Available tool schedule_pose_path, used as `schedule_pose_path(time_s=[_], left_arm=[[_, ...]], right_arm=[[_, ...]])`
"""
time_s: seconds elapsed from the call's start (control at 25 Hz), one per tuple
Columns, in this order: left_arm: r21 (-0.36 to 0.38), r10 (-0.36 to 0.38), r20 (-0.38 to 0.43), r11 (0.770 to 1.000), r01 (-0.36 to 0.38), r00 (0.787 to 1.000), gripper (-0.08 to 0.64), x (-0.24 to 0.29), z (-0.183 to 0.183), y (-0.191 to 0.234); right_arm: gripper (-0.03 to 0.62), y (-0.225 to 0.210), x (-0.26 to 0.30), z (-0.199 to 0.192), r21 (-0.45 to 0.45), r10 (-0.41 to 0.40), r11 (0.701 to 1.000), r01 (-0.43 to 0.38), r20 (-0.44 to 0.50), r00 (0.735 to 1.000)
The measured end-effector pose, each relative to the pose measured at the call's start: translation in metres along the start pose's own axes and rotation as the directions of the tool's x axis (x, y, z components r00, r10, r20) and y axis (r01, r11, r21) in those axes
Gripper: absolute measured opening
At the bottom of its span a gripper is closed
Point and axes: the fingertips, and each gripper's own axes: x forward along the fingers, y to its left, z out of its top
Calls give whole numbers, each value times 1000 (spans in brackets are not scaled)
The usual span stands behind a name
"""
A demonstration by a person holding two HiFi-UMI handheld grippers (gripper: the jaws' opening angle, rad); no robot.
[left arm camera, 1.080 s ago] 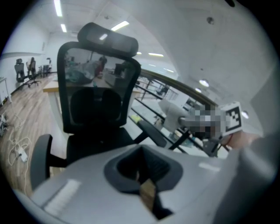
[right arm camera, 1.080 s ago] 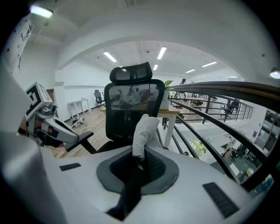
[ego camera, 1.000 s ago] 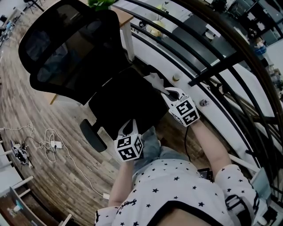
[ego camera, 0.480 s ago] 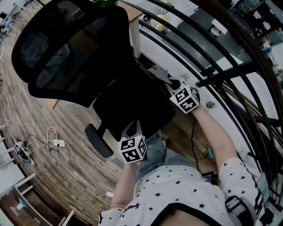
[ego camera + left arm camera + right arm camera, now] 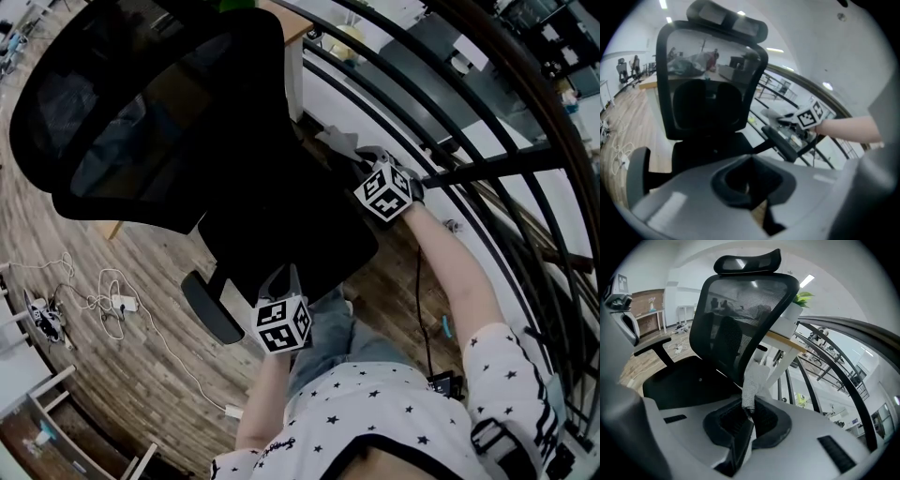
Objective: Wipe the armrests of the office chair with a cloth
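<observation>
— Armrest on the left first: what is it like?
— The left armrest (image 5: 211, 307) is a dark, rounded pad on a stalk, bare, with nothing touching it. Just right of it the left tool (image 5: 281, 278) hangs over the seat's near edge, its jaws pressed together on nothing.
— And the chair?
— The office chair (image 5: 150, 103) has a see-through mesh back and a matte black seat.
— Where's the cloth?
— Far right. The cloth (image 5: 752, 383) is pale, knobbly-woven and limp. The right tool (image 5: 749, 414) pinches one end, and the rest flops forward over the right armrest (image 5: 780, 139), a long flat black pad beside the railing (image 5: 487, 169). Whether it touches, I can't tell.
— Which step, then?
— I'd say wiping the right armrest. The next move calls for pressing the cloth flat and dragging it along the pad, then carrying it across to the left one.
</observation>
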Motion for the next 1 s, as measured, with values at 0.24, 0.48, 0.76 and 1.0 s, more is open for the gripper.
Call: schedule_pose_path(time_s=[0.24,0.48,0.76,1.0], left_arm=[[-9,7,-7,1000,-7,1000,3,6,2,6],[-17,9,-23,1000,-9,1000,3,11,0,11],[-18,3,-22,1000,-3,1000,3,13,-3,8],[-20,5,-21,1000,-6,1000,3,11,-5,7]], right_arm=[[28,-10,25,0,-59,-9,998,7,-35,999],[28,0,48,-9,-85,28,996,-36,-92,995],[28,13,56,-34,-94,58,993,-73,-155,986],[28,13,56,-37,-46,74,996,-83,-168,983]])
